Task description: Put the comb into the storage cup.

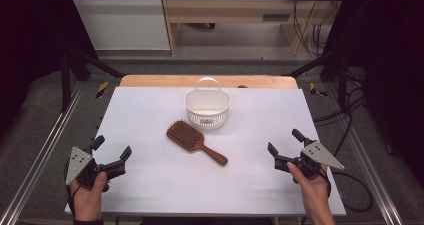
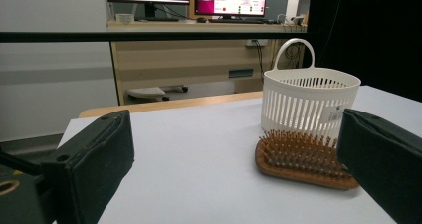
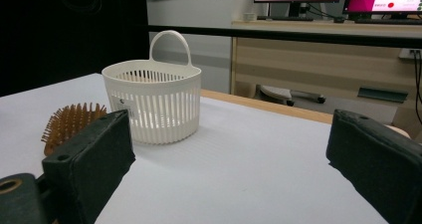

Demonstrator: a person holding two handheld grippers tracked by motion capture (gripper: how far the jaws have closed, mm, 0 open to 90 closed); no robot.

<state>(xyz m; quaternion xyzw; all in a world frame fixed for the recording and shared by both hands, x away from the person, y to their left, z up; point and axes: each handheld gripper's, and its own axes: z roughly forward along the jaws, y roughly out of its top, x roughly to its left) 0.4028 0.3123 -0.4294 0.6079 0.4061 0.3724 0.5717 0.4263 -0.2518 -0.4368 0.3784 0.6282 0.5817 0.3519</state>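
A brown wooden hairbrush (image 1: pixel 195 141) lies bristles up in the middle of the white table (image 1: pixel 150 185), its handle pointing toward the near right. Just behind it stands a white slotted basket (image 1: pixel 207 108) with a loop handle. My left gripper (image 1: pixel 111 148) rests low at the near left, open, nothing between its jaws. My right gripper (image 1: pixel 285 140) rests at the near right, also open and empty. The left gripper view has the hairbrush (image 2: pixel 298 160) in front of the basket (image 2: pixel 308 100). From the right gripper view the basket (image 3: pixel 154 104) sits ahead with the hairbrush (image 3: pixel 69 122) to its left.
A wooden board (image 1: pixel 207 80) edges the far side of the table. Metal frame rails (image 1: pixel 45 145) run along both sides. Cables (image 1: pixel 350 130) lie on the floor at the right. A desk with monitors (image 2: pixel 229 0) stands beyond the table.
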